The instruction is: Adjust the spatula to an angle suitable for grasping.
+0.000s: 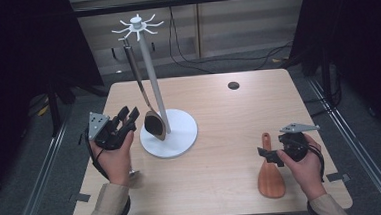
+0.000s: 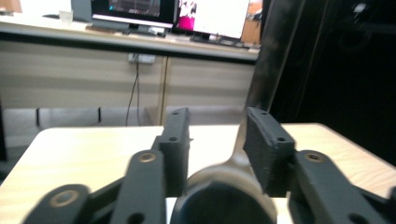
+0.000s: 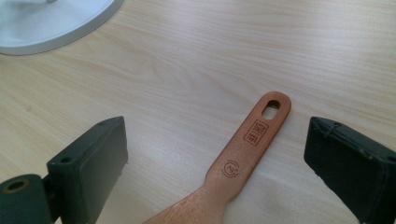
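Wooden table (image 1: 214, 111), monitors (image 2: 168, 11) on counter (image 2: 116, 39)

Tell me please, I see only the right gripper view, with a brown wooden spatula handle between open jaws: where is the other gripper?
Observer: The left gripper hovers beside the white stand with a round base.
Operator: Does something hang on this stand?
Observer: Yes, a metal-handled spoon with a dark bowl hangs from a top hook.
Operator: Is the left gripper open?
Observer: Open, with the spoon's bowl between its jaws; contact I cannot tell.
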The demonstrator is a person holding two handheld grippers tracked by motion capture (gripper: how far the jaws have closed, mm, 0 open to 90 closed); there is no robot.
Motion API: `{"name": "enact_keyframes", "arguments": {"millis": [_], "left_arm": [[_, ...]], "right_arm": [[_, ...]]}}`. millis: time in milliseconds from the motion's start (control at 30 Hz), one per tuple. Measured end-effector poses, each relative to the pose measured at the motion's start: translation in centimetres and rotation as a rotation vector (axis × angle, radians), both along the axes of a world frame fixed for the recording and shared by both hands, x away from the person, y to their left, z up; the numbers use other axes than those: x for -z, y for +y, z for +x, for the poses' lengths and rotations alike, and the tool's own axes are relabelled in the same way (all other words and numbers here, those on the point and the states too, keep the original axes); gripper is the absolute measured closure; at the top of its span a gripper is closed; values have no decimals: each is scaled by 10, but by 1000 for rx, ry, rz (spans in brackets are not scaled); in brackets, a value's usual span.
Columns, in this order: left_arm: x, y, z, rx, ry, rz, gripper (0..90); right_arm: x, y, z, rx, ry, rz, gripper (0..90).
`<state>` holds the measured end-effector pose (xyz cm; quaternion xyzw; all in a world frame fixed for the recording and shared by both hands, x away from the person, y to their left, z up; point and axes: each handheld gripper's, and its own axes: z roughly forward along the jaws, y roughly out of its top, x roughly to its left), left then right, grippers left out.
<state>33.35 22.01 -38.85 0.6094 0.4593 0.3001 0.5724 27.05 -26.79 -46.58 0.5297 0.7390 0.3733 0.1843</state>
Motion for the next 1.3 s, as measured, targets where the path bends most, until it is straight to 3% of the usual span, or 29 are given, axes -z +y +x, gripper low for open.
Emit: {"name": "enact_keyframes", "arguments": {"millis": [267,400,467,567,733,900,1033,1300], "left_arm": [[15,11,11,-28,138,24,423],[24,13,19,-24,209,58,350],[29,13,24,-13,253,96,322],[34,15,28,-7,304,138,311],[43,20,34,-8,381,166,316],[52,27,37,-57,407,214,322],[57,34,39,-81,438,214,346],[72,43,43,-82,528,237,396]], "right_arm": [[0,3,1,-4,2,-4,57],[0,2,1,-5,3,-10,57],[-1,2,1,-7,2,-11,57],[-1,2,0,-4,-2,-11,57],[-1,2,0,-3,-1,-11,57],[-1,2,-1,-3,0,-12,57],[-1,1,-1,0,1,-14,57],[0,2,-1,-6,3,-14,57]]}}
